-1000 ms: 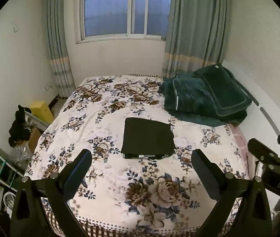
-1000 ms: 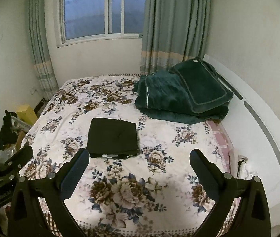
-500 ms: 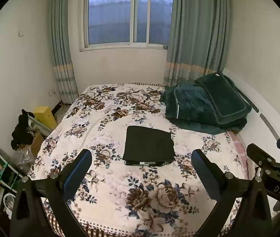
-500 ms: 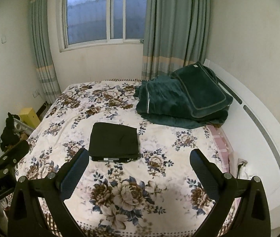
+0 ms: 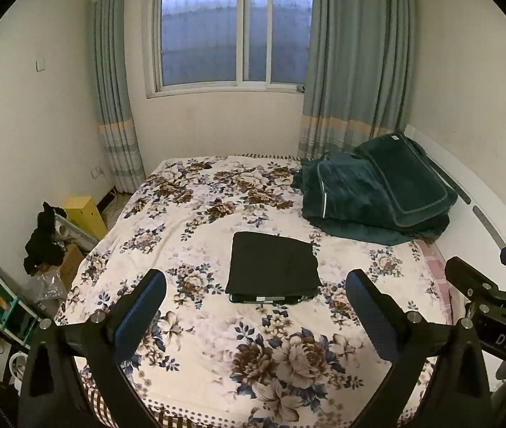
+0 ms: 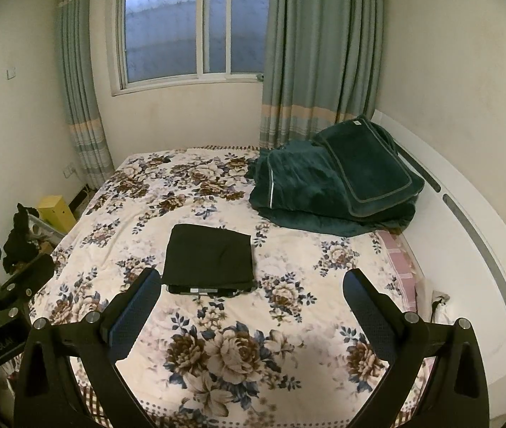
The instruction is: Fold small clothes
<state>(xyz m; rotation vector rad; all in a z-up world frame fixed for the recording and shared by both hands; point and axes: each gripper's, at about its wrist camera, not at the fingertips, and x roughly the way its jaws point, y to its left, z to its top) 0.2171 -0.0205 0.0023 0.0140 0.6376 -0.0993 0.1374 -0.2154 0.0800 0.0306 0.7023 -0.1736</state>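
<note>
Nearest to us are our own tools. Our left claw (image 5: 256, 312) hangs above the foot of the bed (image 5: 288, 367) with its jaws spread wide and nothing between them, and our right claw (image 6: 253, 310) is the same: gaping, empty, held clear of the floral cover. The two sit side by side, each one catching the other at the edge of its view.

Beyond the fingertips, well apart from both claws, lies the dark garment (image 5: 272, 265), a flat folded rectangle resting on the middle of the bed. Its near edge shows stacked layers and a pale strip, perhaps a waistband or label; we cannot tell which. Its sides run roughly square to our line of sight, and it looks close to square, so we would not name a long axis with confidence.

The relation that matters: from the left claw the garment lies almost dead ahead, centred between the fingers. From the right claw the garment (image 6: 209, 260) sits ahead and off to the left, nearer that claw's left finger. We judge the left claw better lined up for any reach.

Farther back, a heap of green bedding (image 5: 374, 192) lies against the headboard side, under the curtained window (image 5: 233, 35).
</note>
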